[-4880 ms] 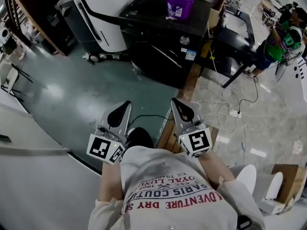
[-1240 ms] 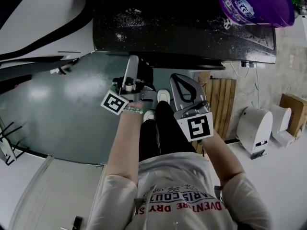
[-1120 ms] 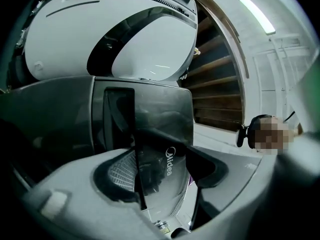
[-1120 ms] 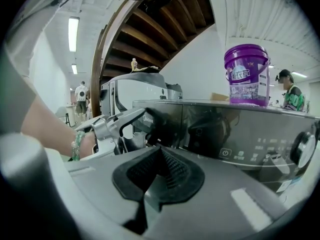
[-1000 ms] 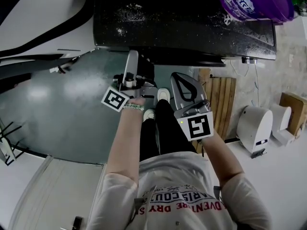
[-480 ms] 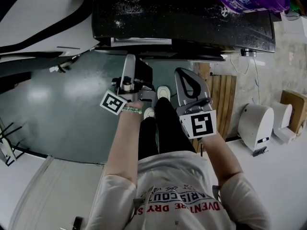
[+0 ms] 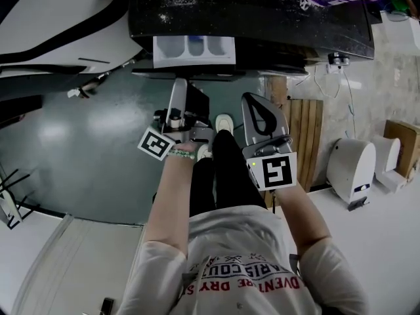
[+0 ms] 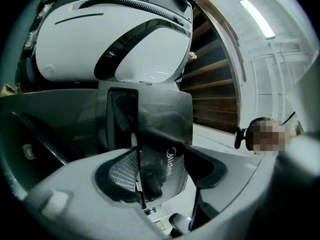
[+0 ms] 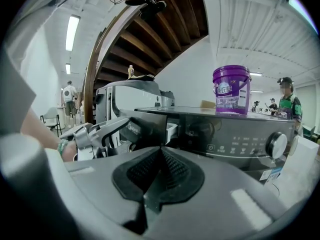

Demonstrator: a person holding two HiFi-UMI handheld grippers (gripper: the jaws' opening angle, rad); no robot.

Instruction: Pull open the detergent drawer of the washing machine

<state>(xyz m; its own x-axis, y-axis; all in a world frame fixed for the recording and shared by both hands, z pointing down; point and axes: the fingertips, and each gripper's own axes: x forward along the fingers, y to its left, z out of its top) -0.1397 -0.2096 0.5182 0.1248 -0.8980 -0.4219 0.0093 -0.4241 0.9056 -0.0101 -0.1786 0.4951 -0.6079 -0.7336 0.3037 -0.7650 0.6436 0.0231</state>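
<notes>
White-compartmented detergent drawer (image 7: pixel 193 50) now juts from the dark washing machine (image 7: pixel 275 18), flush half a second back; left gripper (image 7: pixel 180 84) fingers clamp its dark front panel; right gripper (image 7: pixel 250 99) fingers together, empty; pull judged nearly complete.

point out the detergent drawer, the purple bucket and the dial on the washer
detergent drawer (image 7: pixel 193 50), head view, its open compartments
purple bucket (image 9: pixel 231 91), right gripper view, middle of its side
dial (image 9: pixel 276 145), right gripper view, its round face

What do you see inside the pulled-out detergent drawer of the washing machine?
The detergent drawer shows pale compartments side by side; whether they hold anything cannot be made out. Its rear part is covered by the washing machine.
</notes>
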